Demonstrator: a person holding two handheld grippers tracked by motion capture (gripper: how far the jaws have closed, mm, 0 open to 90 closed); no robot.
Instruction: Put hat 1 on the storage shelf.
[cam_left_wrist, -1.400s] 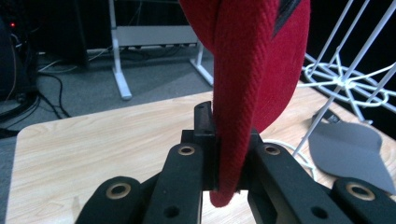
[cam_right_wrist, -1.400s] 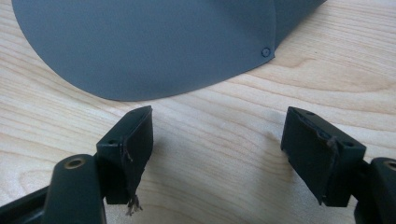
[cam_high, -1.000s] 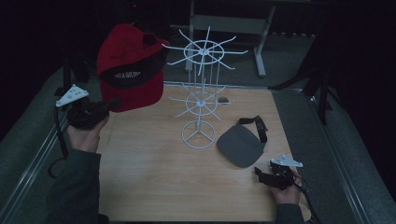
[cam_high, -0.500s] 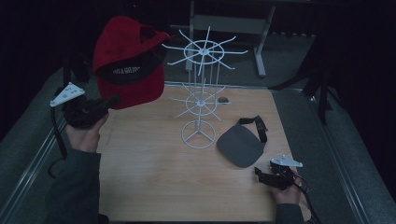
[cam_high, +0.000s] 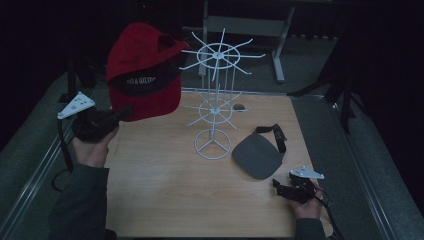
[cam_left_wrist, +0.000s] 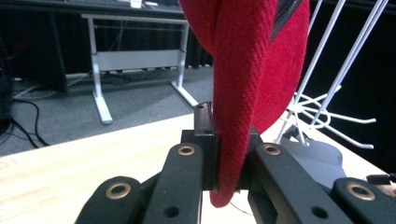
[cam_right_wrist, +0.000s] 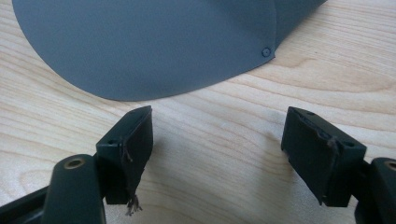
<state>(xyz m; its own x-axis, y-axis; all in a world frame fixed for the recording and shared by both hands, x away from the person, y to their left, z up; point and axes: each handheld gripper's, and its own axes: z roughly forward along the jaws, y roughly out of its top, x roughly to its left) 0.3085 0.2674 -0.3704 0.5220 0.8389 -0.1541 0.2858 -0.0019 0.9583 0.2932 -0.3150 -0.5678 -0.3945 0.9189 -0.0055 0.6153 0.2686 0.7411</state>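
A red cap with a black band hangs in the air at the upper left, beside the top ring of the white wire rack. My left gripper is shut on the cap's lower edge; in the left gripper view the red brim is pinched between the two black jaws. A grey visor with a black strap lies flat on the wooden table to the right of the rack's base. My right gripper rests on the table just below the grey visor, open, nothing between its pads.
The rack stands in the middle of the table on a round base. A small dark object lies behind it. Grey padded edging runs along both table sides. A metal desk frame stands beyond the far edge.
My left gripper has lifted the red cap a little higher, toward the rack's top ring. The right gripper has stayed still.
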